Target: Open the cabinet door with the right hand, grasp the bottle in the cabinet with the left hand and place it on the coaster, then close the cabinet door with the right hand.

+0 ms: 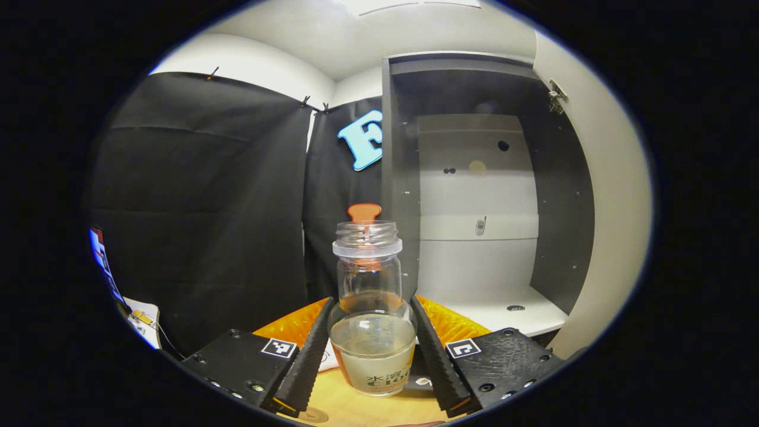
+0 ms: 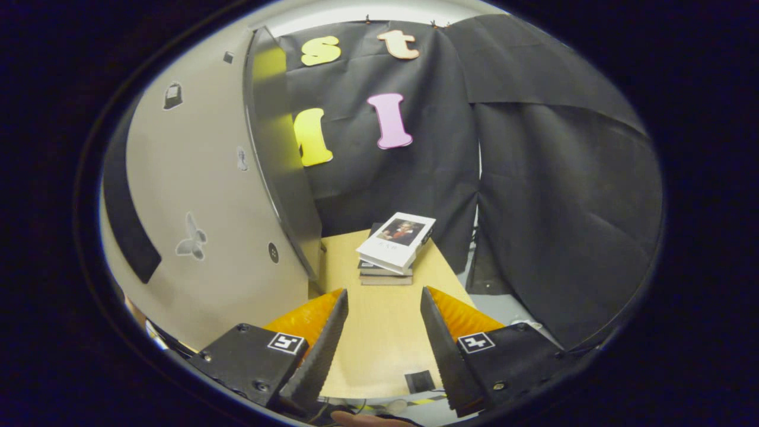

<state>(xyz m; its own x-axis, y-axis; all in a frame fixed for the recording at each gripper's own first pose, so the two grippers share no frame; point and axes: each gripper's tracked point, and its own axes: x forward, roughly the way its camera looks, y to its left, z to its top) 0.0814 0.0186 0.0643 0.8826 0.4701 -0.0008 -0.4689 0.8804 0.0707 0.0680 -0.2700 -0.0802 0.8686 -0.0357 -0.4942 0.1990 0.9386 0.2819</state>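
A clear bottle (image 1: 372, 296) with pale liquid in its lower part and no cap on its mouth stands upright between the fingers of my left gripper (image 1: 372, 303), which is shut on its wide body. It hangs just over the wooden table (image 1: 350, 406), in front of the open dark cabinet (image 1: 403, 178), whose white shelf (image 1: 498, 311) is bare. The pale cabinet door (image 1: 599, 207) stands swung out on the right. In the right gripper view the same door (image 2: 201, 196) rises close on the left, and my right gripper (image 2: 384, 292) is open over the table (image 2: 379, 338), holding nothing.
A stack of books (image 2: 394, 246) lies at the far end of the table. A rounded pale edge (image 1: 311, 416) shows on the table at the bottom of the left gripper view; I cannot tell what it is. Black cloth walls surround the table.
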